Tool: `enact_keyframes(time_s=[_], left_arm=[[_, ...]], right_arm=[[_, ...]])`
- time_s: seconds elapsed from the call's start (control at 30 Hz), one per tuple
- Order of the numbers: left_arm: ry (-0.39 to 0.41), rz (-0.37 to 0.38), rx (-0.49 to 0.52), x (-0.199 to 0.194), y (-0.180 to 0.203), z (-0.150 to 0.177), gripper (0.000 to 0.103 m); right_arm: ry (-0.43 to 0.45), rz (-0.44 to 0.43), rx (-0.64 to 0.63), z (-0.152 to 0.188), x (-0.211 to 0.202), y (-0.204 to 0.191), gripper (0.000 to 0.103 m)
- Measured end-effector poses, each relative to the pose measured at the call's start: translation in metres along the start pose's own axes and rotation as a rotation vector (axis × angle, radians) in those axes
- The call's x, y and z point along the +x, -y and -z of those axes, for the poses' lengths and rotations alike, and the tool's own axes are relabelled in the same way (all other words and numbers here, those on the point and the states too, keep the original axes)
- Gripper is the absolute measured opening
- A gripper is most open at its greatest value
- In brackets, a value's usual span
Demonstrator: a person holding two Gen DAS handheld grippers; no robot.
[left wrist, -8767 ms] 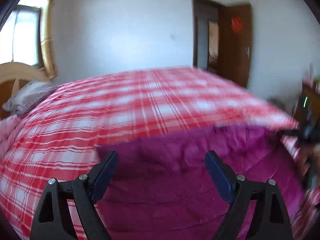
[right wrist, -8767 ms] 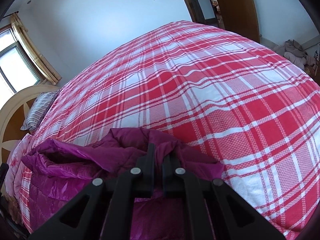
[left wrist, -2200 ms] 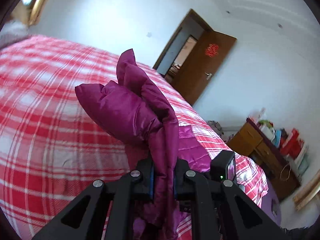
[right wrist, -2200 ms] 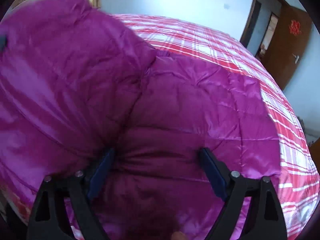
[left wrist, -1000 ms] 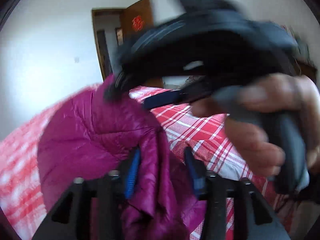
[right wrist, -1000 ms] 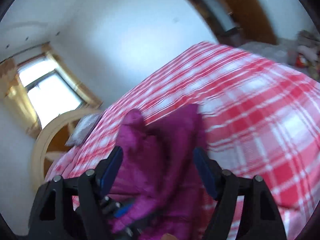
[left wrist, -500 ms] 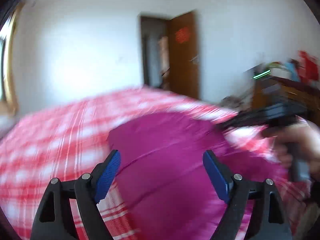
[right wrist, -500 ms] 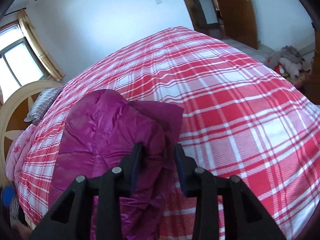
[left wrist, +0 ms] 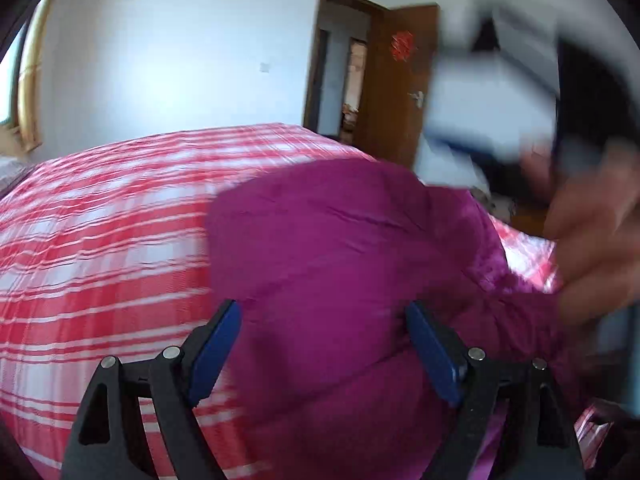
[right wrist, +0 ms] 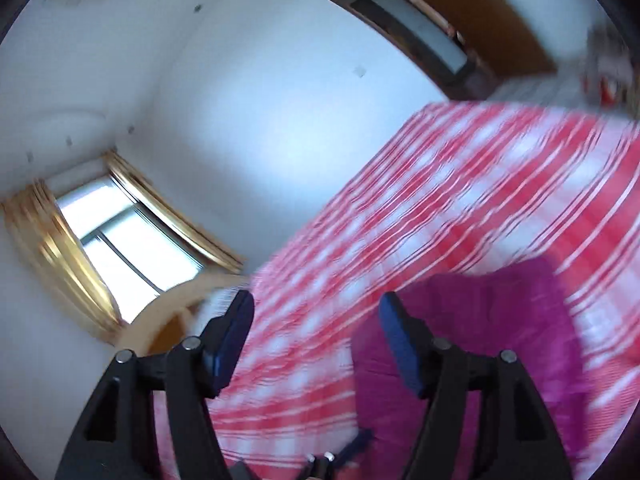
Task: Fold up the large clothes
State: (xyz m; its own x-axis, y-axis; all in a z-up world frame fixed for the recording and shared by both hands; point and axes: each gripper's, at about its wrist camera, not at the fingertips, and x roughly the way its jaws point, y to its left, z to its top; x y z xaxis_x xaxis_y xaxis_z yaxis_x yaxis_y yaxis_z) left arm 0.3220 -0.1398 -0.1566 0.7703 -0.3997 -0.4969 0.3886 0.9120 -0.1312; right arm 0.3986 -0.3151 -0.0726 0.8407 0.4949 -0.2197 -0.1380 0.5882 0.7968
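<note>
While the purple jacket point(left wrist: 340, 248) lies bunched on the red plaid bed point(left wrist: 104, 216), the left hand-held gripper point(left wrist: 324, 344) hovers spread over it, pinching nothing. Right hand-held gripper point(right wrist: 316, 340): jaws opening, empty, beside the jacket.

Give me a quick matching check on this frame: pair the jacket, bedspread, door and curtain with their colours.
Things:
1. puffy jacket
2. bedspread
3. door
4. curtain

Colours:
A. brown wood
B. gold
C. magenta
D. red and white plaid

Pairs: 1-C, 2-D, 3-A, 4-B
</note>
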Motion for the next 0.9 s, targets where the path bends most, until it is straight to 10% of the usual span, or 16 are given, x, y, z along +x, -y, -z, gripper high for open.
enact_keyframes(time_s=[0.3,0.5,0.9], left_arm=[[-0.032,-0.134,-0.261,0.027,-0.011,-0.073,0.085],[-0.146,-0.358,-0.100,0.092,0.024,-0.076,0.085],[-0.244,-0.347,-0.186,0.132,-0.004,-0.045,0.095]], right_arm=[[0.019,0.282,-0.052,0.007,0.002,0.085,0.066],[0.015,0.383,-0.132,0.015,0.004,0.089,0.060],[-0.046,0.449,-0.211,0.027,0.024,0.100,0.060]])
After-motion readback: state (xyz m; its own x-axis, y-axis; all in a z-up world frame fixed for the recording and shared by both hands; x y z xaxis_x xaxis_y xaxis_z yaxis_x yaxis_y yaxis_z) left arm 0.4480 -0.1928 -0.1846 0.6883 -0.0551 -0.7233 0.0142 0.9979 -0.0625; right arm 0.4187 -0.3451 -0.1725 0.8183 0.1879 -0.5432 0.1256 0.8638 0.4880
